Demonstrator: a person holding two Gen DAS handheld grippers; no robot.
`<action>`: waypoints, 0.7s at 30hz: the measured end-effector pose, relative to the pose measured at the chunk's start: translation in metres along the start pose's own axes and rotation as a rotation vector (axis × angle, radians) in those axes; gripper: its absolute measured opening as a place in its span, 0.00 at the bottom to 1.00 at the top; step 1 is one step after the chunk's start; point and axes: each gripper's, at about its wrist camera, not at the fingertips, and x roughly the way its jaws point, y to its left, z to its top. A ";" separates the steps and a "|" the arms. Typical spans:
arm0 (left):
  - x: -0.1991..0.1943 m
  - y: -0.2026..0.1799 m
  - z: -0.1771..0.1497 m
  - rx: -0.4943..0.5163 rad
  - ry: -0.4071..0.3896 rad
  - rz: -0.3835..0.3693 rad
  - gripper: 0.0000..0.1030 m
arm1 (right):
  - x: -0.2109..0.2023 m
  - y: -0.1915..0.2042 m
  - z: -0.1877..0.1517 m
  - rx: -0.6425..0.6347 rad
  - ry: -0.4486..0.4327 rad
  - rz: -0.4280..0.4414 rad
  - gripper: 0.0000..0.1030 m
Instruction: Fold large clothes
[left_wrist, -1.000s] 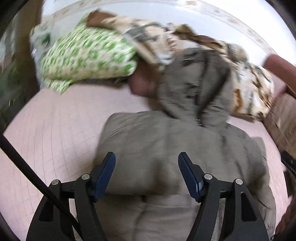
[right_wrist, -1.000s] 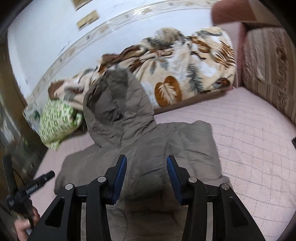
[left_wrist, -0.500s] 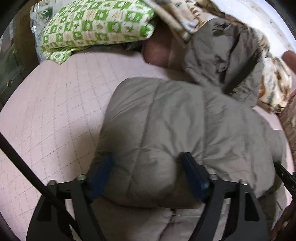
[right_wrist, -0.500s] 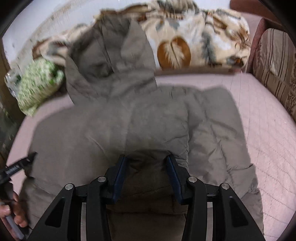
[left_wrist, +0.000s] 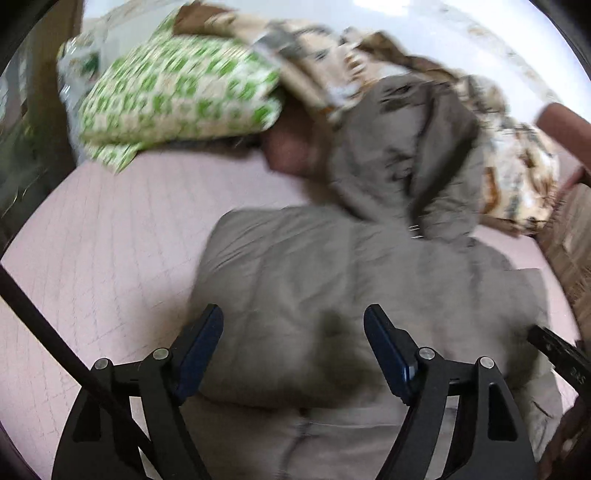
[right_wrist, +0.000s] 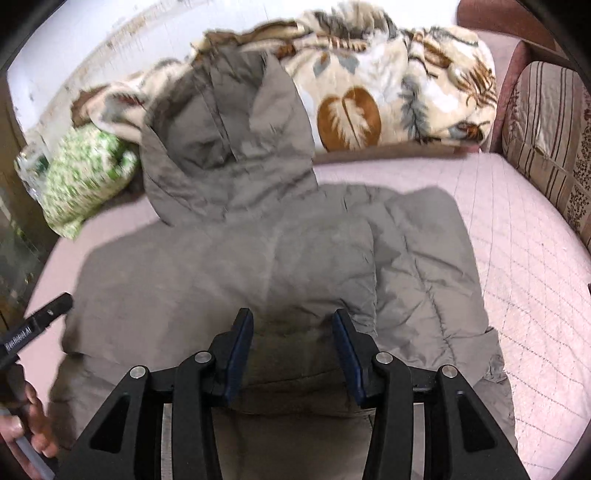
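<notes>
Grey-brown and puffy, the coat (right_wrist: 258, 258) lay spread on the pink bed (right_wrist: 535, 258). Its hood (right_wrist: 229, 147) pointed to 12 o'clock and leaned on the leafy blanket (right_wrist: 388, 92). In the right view one sleeve (right_wrist: 428, 266) was folded in over the coat at 3 o'clock. A green and white pillow (left_wrist: 177, 92) sat at 10 o'clock in the left view, just beside the hood. A striped cushion (right_wrist: 546, 140) stood at 2 o'clock in the right view.

The left claw (left_wrist: 293, 343) hung over the coat with its two blue pads wide apart. It held nothing. A thin black cord (left_wrist: 55, 343) ran past it at 8 o'clock.

The right claw (right_wrist: 292, 343) was over the bottom part of the coat. Its pads were apart too, and no cloth was pinched between them.

Both views were a bit blurry.
</notes>
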 end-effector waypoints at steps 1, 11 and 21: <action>-0.004 -0.009 -0.002 0.021 -0.008 -0.022 0.76 | -0.003 0.002 0.000 -0.006 -0.010 0.002 0.47; 0.026 -0.054 -0.017 0.189 0.092 0.006 0.76 | 0.015 0.009 -0.006 -0.026 0.039 0.003 0.47; 0.024 -0.050 -0.015 0.177 0.096 -0.009 0.77 | 0.027 0.003 -0.008 0.003 0.082 0.017 0.48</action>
